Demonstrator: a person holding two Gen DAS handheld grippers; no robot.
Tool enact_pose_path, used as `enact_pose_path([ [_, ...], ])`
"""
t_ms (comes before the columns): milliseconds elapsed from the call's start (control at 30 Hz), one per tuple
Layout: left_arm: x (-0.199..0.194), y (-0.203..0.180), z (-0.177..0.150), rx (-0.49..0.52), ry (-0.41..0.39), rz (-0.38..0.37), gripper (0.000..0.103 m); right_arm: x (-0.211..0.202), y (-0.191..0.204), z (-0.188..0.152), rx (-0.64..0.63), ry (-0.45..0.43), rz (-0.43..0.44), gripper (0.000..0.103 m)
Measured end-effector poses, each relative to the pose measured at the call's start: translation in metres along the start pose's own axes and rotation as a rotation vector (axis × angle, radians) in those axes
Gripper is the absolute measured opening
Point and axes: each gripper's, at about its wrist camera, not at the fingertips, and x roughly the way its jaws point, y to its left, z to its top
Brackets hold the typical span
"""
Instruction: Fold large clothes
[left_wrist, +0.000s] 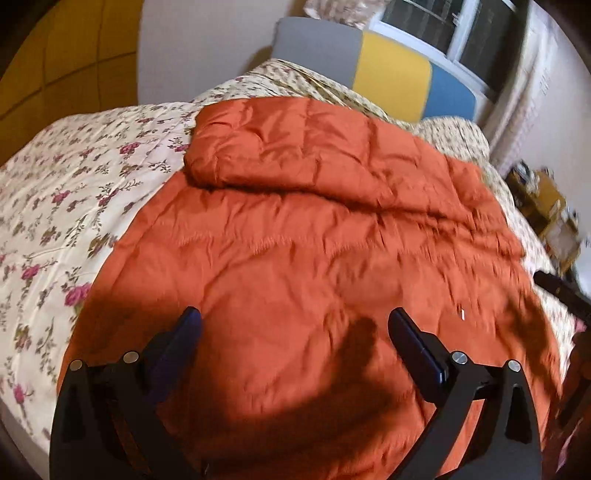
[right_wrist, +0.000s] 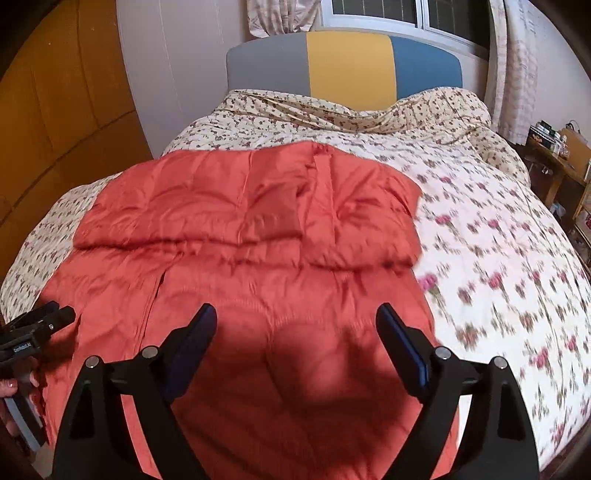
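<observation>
Jacket (right_wrist: 240, 258) is lying spread on the flowery bed (right_wrist: 498, 258), hood end flopped over. Both tongs, left (left_wrist: 293, 325) and right (right_wrist: 295, 325), are hovering spread and empty. Slippery puffy fabric's probably going to slide out or bunch unevenly.

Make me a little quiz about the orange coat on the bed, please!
1. True or false: the orange coat lies on a flowered bedspread.
2. How many colours has the headboard?
3. Is the right claw A) open and empty, or B) shut on cloth?

Key: 1 true. 2 three: grey, yellow, blue. 3 A.
</observation>
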Motion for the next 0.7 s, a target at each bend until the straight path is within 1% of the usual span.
enact_pose_path([
  [100, -0.01, -0.001, -0.013, 0.063, -0.006, 0.026, 0.1, -0.015, -0.005, -0.016, 0.002, 0.009, -0.008, 0.087],
  [133, -0.015, 0.0, -0.017, 0.065, -0.014, 0.021, 0.1, -0.019, -0.008, -0.02, 0.005, 0.009, -0.01, 0.087],
  [167, -0.02, 0.004, -0.02, 0.056, -0.022, 0.015, 0.1, -0.024, -0.012, -0.025, 0.013, 0.009, -0.01, 0.086],
  [233, -0.03, 0.012, -0.024, 0.038, -0.046, 0.014, 0.1, -0.033, -0.021, -0.034, 0.026, 0.011, -0.008, 0.08],
  [367, -0.049, 0.031, -0.033, 0.023, -0.085, 0.037, 0.1, -0.052, -0.043, -0.053, 0.063, 0.026, -0.011, 0.074],
  [433, -0.053, 0.037, -0.036, 0.025, -0.087, 0.054, 0.095, -0.06, -0.057, -0.063, 0.086, 0.039, -0.02, 0.066],
  [500, -0.057, 0.045, -0.041, 0.022, -0.085, 0.069, 0.085, -0.067, -0.072, -0.075, 0.117, 0.062, -0.024, 0.064],
  [567, -0.059, 0.054, -0.047, 0.012, -0.083, 0.066, 0.082, -0.075, -0.087, -0.089, 0.156, 0.078, -0.018, 0.063],
  [600, -0.061, 0.056, -0.05, 0.01, -0.085, 0.063, 0.079, -0.077, -0.092, -0.094, 0.171, 0.084, -0.013, 0.063],
  [667, -0.063, 0.058, -0.057, 0.02, -0.087, 0.071, 0.076, -0.082, -0.102, -0.109, 0.203, 0.102, 0.005, 0.063],
  [700, -0.065, 0.058, -0.06, 0.027, -0.09, 0.073, 0.076, -0.084, -0.106, -0.117, 0.214, 0.116, 0.01, 0.062],
])
